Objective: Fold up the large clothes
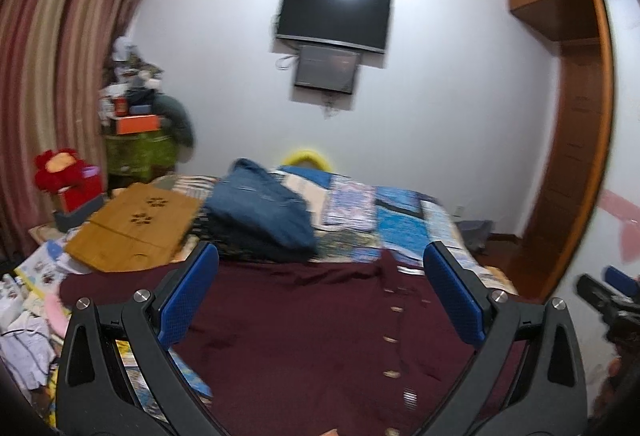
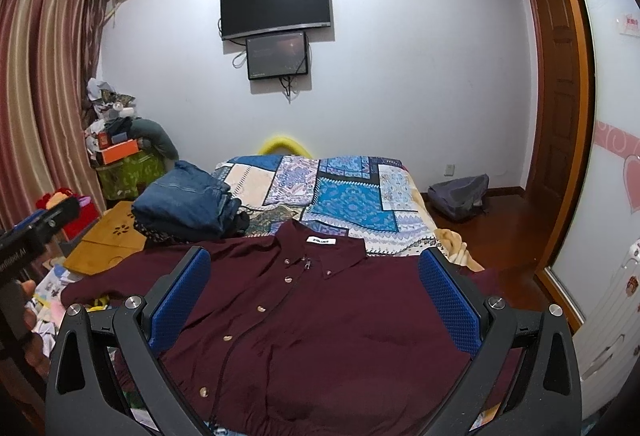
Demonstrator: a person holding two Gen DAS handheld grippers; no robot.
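Maroon shirt [image 2: 320, 316] is laid flat, front up, buttoned, across the near end of the bed [image 2: 360, 196], collar [image 2: 320, 242] at 12 o'clock with its white label showing, button placket running down toward 7 o'clock in the right wrist view. Likely spread out like this so sleeves and sides can be folded in cleanly; no fold made yet as far as I can see. One sleeve trails off toward 9 o'clock over the bed's edge, the other toward 3 o'clock, partly hidden behind the right finger. Folded jeans stack [image 2: 188, 200] sits at 10–11 o'clock beyond the shirt, probably finished items parked clear of the work area, next to a wooden board [image 2: 108, 240]. Right gripper [image 2: 314, 300]: jaws spread wide, blue pads either side of the shirt's chest, hovering above it, nothing between them, no contact visible. Left gripper [image 1: 320, 300]: jaws equally wide, holding nothing, positioned over the shirt's left half with the placket at about 4 o'clock in its view; frame is motion-blurred, so whether it touches the cloth I cannot tell. Both look staged for a first grab, my guess at sleeve or shoulder.
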